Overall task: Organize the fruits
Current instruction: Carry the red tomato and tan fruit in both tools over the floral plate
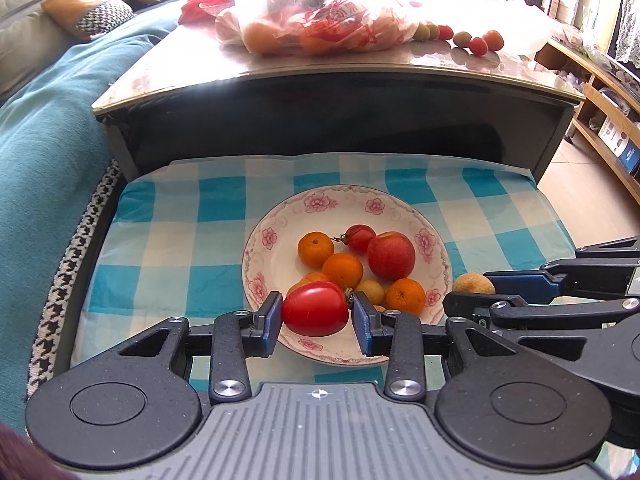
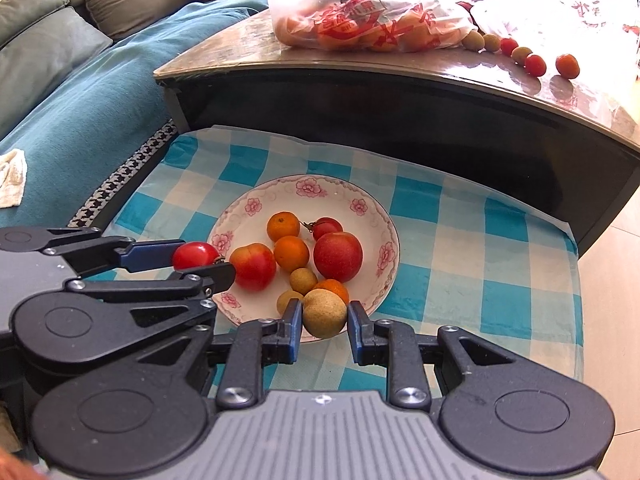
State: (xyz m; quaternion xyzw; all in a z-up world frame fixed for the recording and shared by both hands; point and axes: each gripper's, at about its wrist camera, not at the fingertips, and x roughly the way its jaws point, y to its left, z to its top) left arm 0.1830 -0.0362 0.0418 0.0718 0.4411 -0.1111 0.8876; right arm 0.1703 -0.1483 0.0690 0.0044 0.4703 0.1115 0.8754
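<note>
I see a glossy, smooth red tomato [image 1: 315, 309], a matt, rough tan fruit [image 2: 324, 314], a glazed ceramic plate [image 1: 276, 216], wrinkled checked cloth [image 1: 168, 240], a crinkly clear plastic bag [image 2: 360, 4] and a polished stone-look tabletop [image 1: 192, 64].

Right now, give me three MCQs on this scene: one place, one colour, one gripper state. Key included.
1. Where does the round white floral-rimmed plate sit?
A. on the blue-and-white checked cloth
B. on the glossy brown tabletop
C. on the teal sofa

2. What colour is the small round fruit in the right gripper?
A. red
B. tan-brown
C. purple

3. What is the left gripper doing?
A. open, empty
B. shut on an orange
C. shut on the oval red tomato

Key: 1 A, checks show all around the plate. 2 B, its skin is dull tan. 3 C, both blue pads flank the tomato.
</note>
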